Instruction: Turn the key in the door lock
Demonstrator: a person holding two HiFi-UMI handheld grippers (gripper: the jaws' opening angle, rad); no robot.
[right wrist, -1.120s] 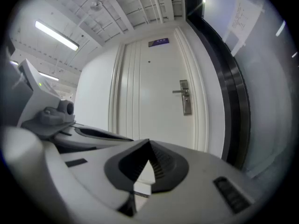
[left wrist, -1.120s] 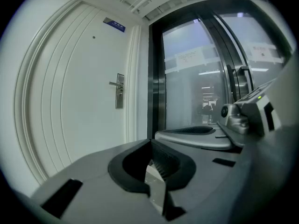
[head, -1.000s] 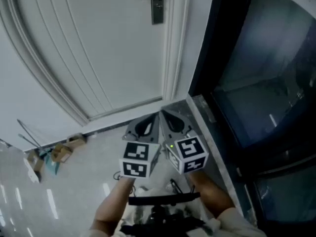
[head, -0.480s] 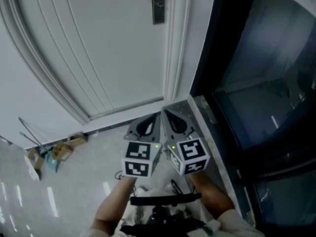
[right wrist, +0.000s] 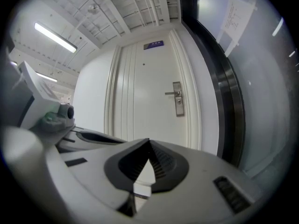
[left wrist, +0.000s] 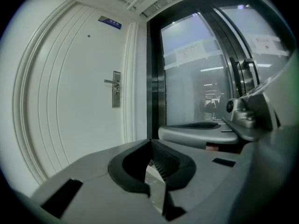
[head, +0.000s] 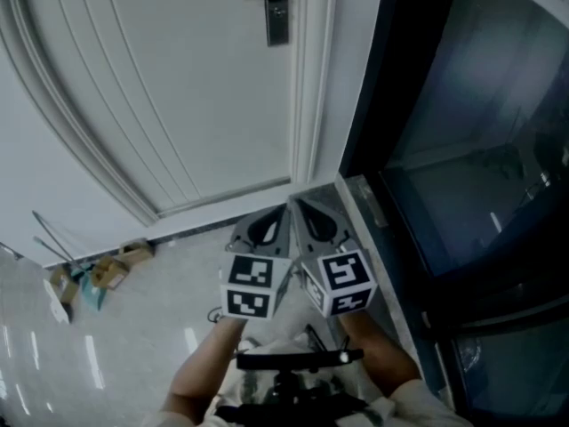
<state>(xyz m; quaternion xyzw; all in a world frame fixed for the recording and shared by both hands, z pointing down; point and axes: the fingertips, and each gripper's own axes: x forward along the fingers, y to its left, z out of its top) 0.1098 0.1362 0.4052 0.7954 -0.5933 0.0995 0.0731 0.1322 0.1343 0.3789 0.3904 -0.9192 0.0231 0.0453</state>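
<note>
The white door carries a metal lock plate with a lever handle (head: 276,9), far above and ahead of both grippers in the head view. It also shows as the lock plate (left wrist: 116,89) in the left gripper view and the lock plate (right wrist: 177,99) in the right gripper view. I cannot make out a key at this distance. My left gripper (head: 281,212) and right gripper (head: 297,206) are held side by side, pointing at the door's lower right corner. Both are shut with nothing between their jaws, the left gripper (left wrist: 150,142) and the right gripper (right wrist: 149,141) alike.
A dark-framed glass wall (head: 471,149) runs along the right of the door frame, with a metal sill (head: 369,216) at its foot. Cardboard scraps and thin rods (head: 93,278) lie on the floor at the left. A small blue sign (right wrist: 153,45) sits above the door.
Both grippers have drifted slightly toward the door, still side by side and shut. The lock plate has shifted a little left in the head view.
</note>
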